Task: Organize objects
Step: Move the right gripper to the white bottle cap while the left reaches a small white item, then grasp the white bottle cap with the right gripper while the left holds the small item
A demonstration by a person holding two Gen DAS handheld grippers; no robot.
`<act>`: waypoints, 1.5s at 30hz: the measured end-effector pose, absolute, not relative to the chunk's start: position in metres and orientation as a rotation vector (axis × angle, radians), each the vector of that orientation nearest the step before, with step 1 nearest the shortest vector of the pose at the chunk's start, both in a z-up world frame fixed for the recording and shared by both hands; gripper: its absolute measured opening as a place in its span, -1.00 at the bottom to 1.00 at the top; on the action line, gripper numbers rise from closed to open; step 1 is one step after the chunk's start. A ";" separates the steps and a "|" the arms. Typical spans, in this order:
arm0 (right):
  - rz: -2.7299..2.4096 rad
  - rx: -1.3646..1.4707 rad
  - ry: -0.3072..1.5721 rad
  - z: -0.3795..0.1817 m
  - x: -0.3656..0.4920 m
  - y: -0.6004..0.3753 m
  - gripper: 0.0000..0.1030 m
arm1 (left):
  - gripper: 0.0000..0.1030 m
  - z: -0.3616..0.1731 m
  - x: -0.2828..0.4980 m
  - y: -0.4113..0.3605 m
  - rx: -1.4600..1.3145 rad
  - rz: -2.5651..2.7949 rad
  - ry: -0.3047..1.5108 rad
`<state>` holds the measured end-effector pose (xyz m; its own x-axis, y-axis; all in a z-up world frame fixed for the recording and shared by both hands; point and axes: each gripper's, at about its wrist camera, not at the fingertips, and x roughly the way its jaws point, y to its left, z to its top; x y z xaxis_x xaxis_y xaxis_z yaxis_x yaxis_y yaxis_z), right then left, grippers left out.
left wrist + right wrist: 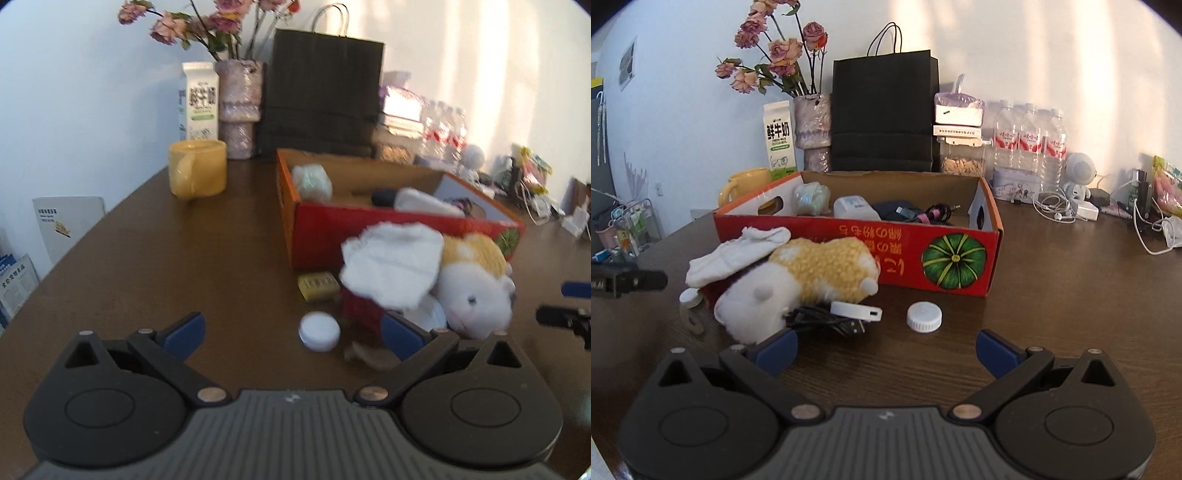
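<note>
Blue pads tip both pairs of tongs, and both pairs stand wide apart with nothing between them, low over a dark brown wooden desk [1071,295].

The left tongs [291,330] point at a white cap [319,330] lying just ahead on the desk. Beyond its right pad a plush toy [476,291], white and yellow, lies on its side. A white cloth [391,264] is draped over the toy, with something red under it and a small yellow block [318,286] just beside.

The right tongs [886,345] face the same heap from the other side. A black cable [827,321] and a flat white device [855,310] lie against the toy, near the left pad. A second white cap [924,316] sits alone, straight ahead between the pads.

Behind all this stands a red cardboard box [960,258] with a green pumpkin printed on it. Inside are a pale green bundle [812,197], a white adapter [855,208] and dark cables [923,214].

Further back, along the wall: a yellow mug [197,168], a milk carton [780,140], dried roses in a vase [812,122], a black paper bag [884,110] and water bottles [1028,136].

The tidying looks partly done. Some things are in the box; the toy, cloth, caps, cable, device and block are left outside it.
</note>
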<state>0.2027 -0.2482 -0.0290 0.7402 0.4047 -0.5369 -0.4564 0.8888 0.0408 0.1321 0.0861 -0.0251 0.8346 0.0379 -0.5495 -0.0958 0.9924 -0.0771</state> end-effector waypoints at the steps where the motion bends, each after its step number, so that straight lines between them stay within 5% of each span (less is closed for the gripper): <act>1: 0.471 -0.094 0.567 -0.030 0.202 -0.249 1.00 | 1.00 -0.027 0.131 0.084 -0.098 0.060 0.586; 11: 0.467 -0.092 0.585 -0.034 0.203 -0.249 1.00 | 0.74 -0.044 0.143 0.048 -0.085 -0.014 0.624; 17: 0.464 -0.087 0.592 -0.037 0.205 -0.251 1.00 | 0.33 -0.051 0.151 0.032 -0.040 0.004 0.615; 19: 0.464 -0.088 0.596 -0.038 0.206 -0.251 1.00 | -0.16 -0.050 0.151 0.030 -0.030 0.009 0.607; 26: 0.473 -0.089 0.594 -0.039 0.207 -0.251 1.00 | -0.88 -0.050 0.142 0.036 -0.043 0.002 0.593; 45: 0.439 -0.117 0.622 -0.045 0.223 -0.257 1.00 | -0.89 -0.011 0.119 0.066 -0.125 0.026 0.447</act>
<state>0.2226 -0.2570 -0.0449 0.7240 0.3624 -0.5869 -0.4317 0.9017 0.0242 0.1195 0.0658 -0.0110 0.9017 -0.0023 -0.4323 -0.0524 0.9920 -0.1146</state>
